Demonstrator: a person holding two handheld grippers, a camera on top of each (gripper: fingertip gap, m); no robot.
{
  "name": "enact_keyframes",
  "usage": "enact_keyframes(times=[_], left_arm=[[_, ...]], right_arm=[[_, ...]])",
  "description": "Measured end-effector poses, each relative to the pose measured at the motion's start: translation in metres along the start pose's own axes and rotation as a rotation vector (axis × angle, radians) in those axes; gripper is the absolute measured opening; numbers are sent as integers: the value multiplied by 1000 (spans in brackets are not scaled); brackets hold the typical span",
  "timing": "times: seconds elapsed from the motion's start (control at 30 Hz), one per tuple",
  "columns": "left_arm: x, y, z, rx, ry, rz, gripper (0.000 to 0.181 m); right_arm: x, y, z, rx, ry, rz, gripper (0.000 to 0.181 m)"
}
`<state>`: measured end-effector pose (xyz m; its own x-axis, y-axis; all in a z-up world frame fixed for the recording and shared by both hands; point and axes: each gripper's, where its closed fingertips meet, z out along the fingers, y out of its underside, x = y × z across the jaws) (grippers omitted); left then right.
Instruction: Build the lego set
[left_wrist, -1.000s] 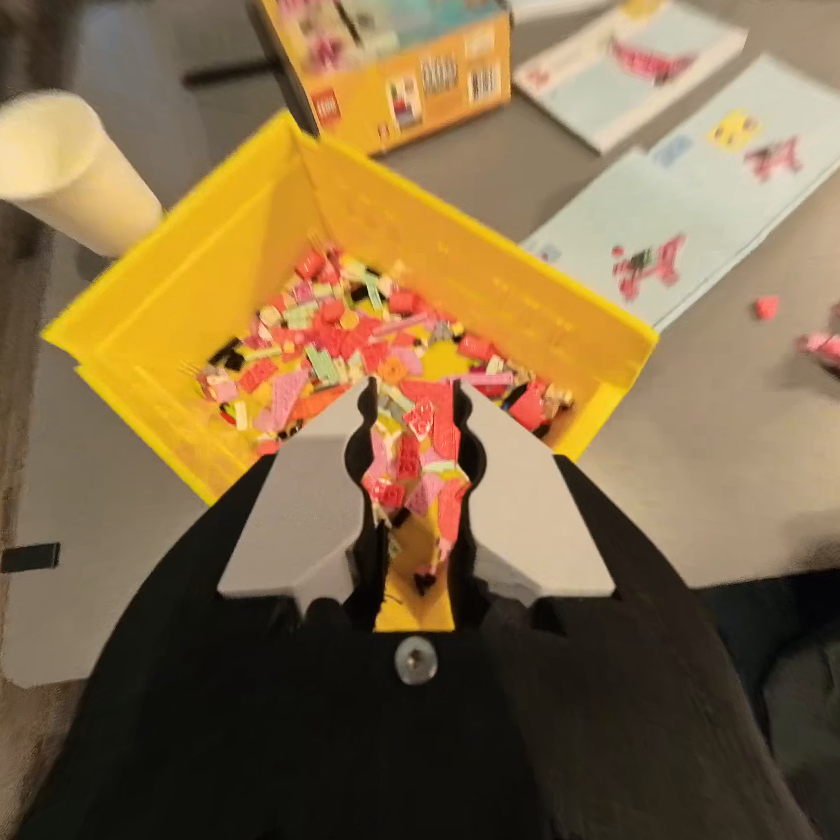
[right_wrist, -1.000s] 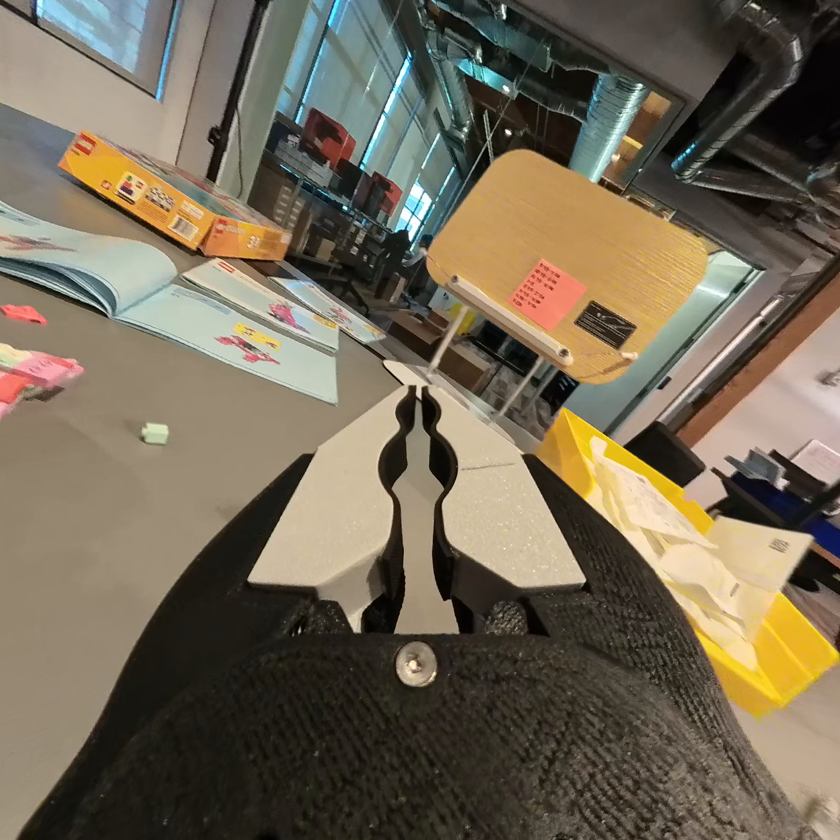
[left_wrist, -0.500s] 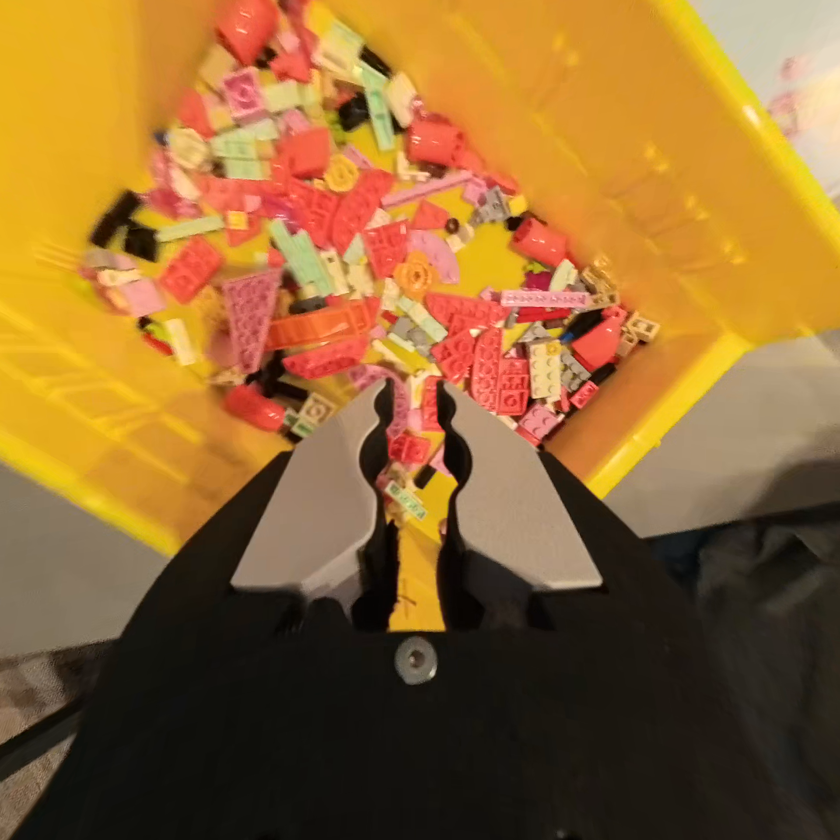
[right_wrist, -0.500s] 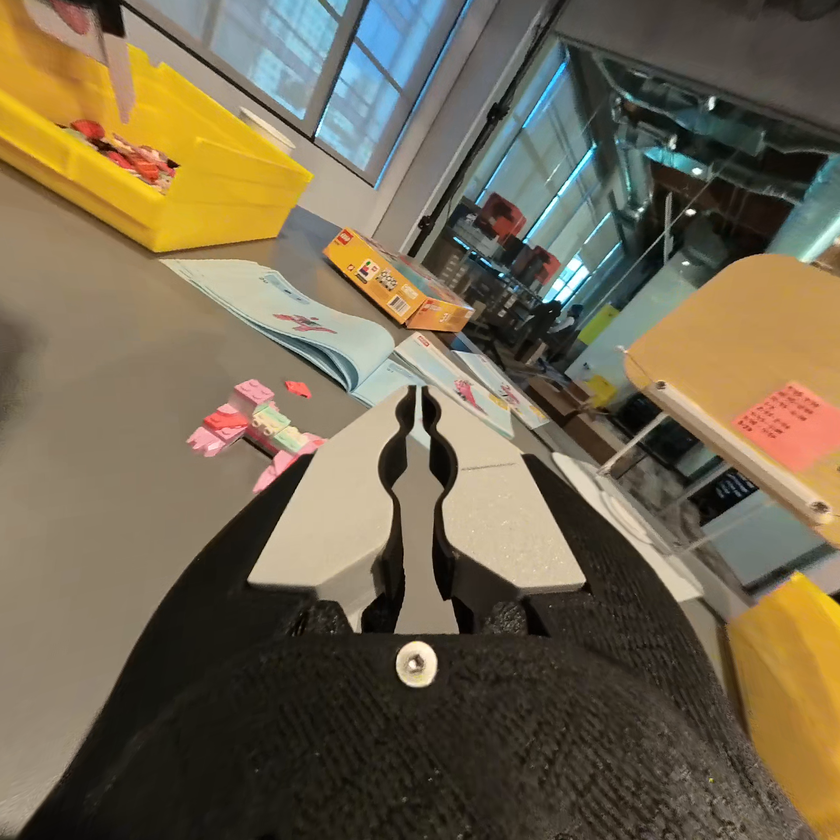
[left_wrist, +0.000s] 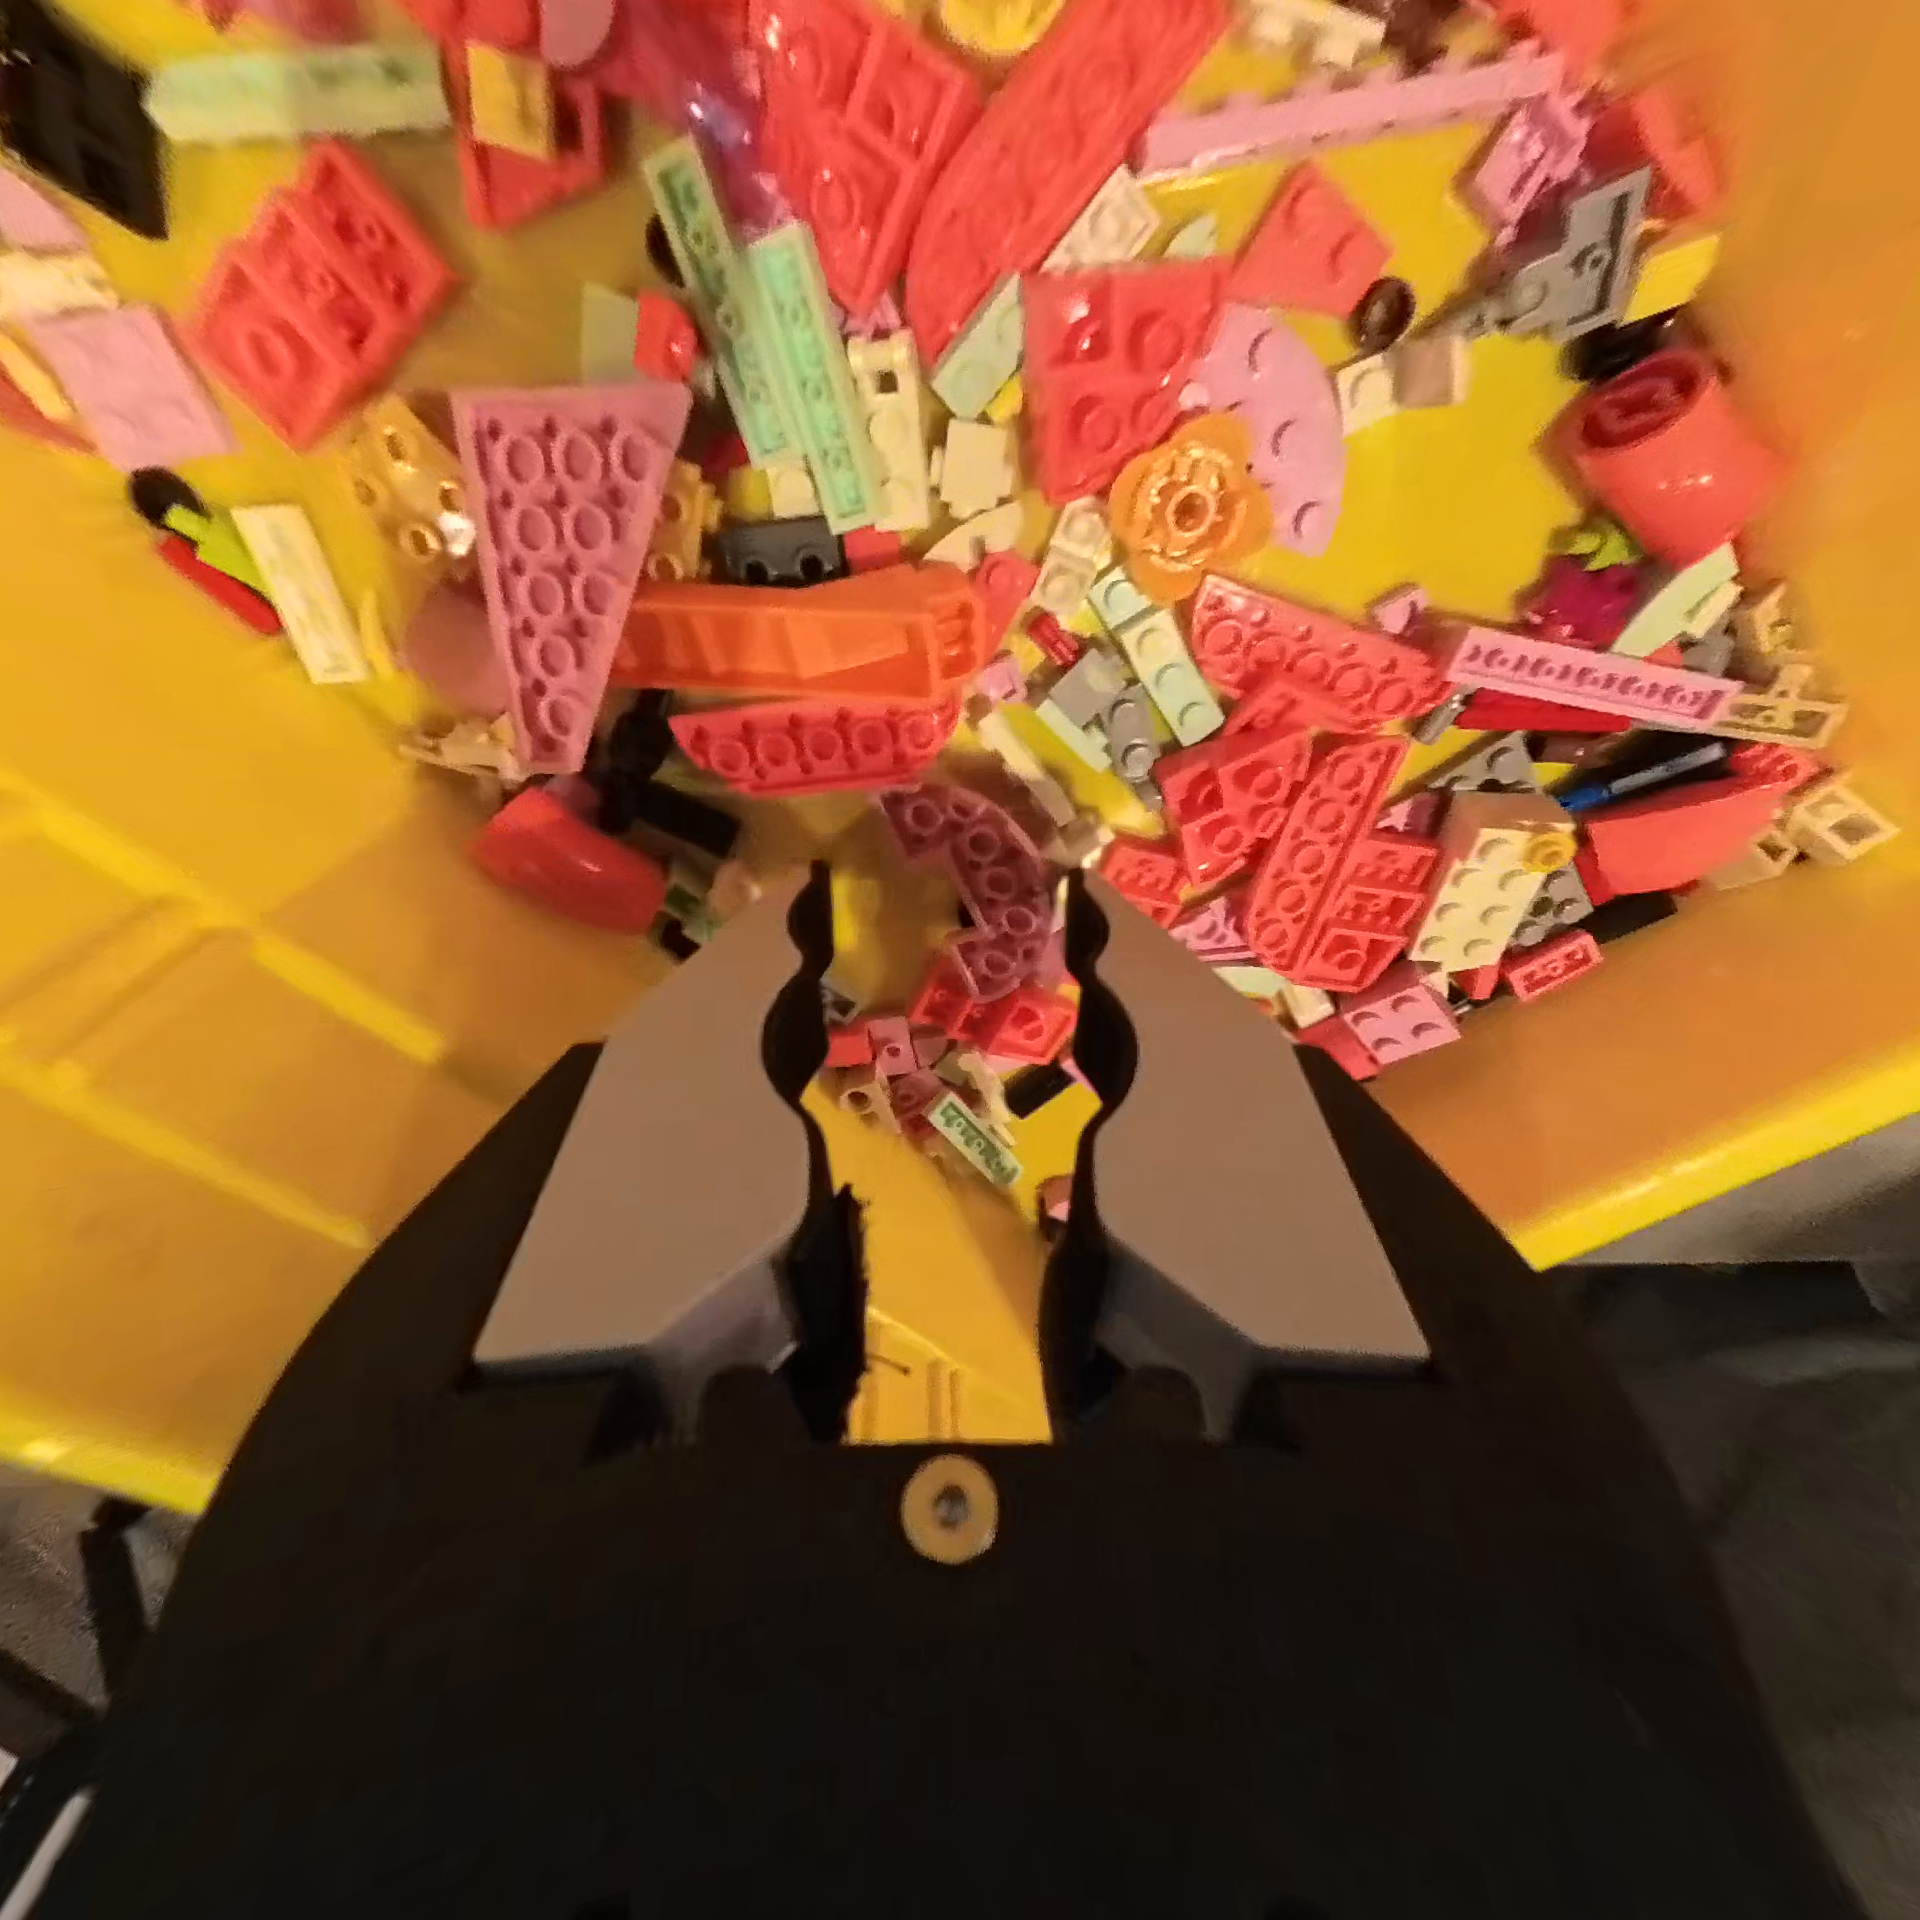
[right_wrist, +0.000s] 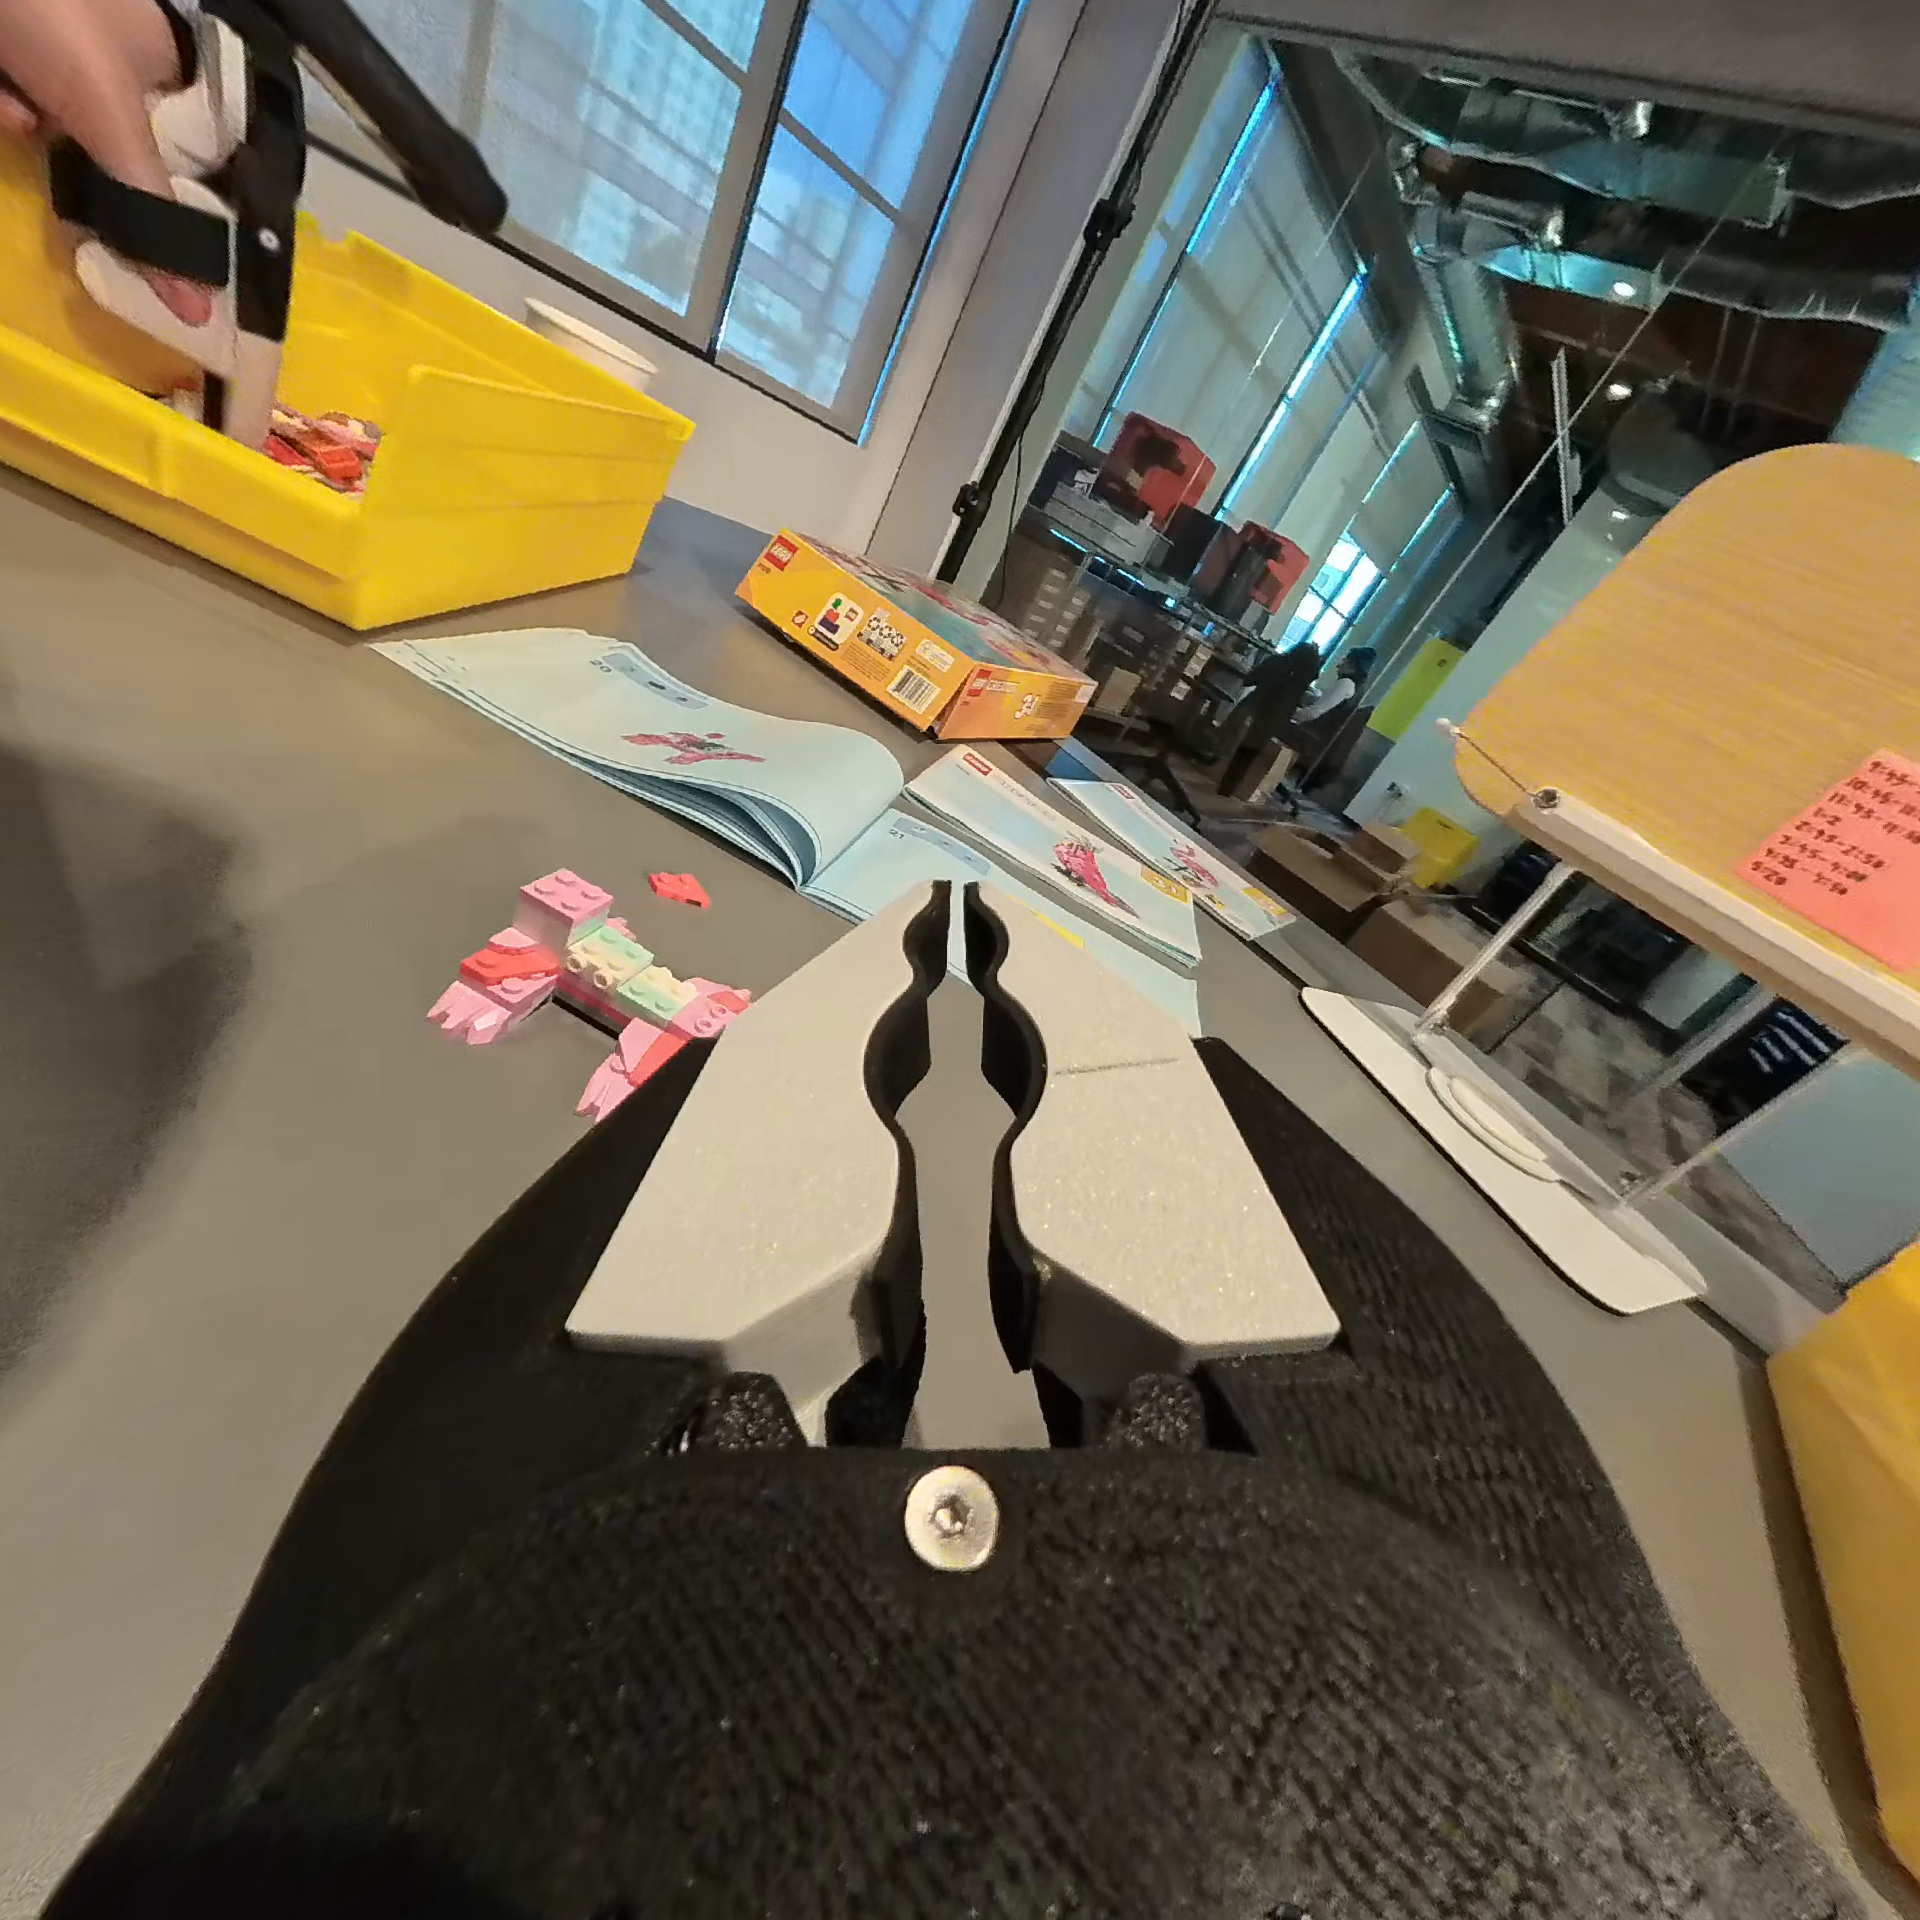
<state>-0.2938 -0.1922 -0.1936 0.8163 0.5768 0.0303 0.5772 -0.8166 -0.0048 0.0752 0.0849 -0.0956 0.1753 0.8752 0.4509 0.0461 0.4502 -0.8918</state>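
White paper cup (right_wrist: 590, 335) behind yellow bin. Wooden board (right_wrist: 1714, 665) with pink sticky note (right_wrist: 1844, 847) on clear stand, right of grey tabletop (right_wrist: 260, 790).

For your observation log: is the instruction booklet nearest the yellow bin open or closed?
Open. The booklet lies flat on the table, pages spread either side of its spine.

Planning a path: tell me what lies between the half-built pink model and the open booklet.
One small red piece lies on the grey table between the pink model and the open booklet, apart from both; the right wrist view shows it.
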Motion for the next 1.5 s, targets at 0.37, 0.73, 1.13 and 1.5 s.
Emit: enact_keyframes(times=[0.37, 0.73, 1.13, 1.5], left_arm=[[-18, -27, -11, 134, -116, 63, 15], [-19, -35, -32, 204, -62, 22, 39], [-20, -115, -79, 461, 31, 115, 9], [-40, -142, -23, 268, -90, 221, 0]], right_arm=[[-6, -3, 2, 9, -15, -10, 0], [-9, -4, 3, 9, -19, -1, 0], [-6, 2, 8, -21, -1, 17, 0], [-4, 7, 18, -37, 23, 1, 0]])
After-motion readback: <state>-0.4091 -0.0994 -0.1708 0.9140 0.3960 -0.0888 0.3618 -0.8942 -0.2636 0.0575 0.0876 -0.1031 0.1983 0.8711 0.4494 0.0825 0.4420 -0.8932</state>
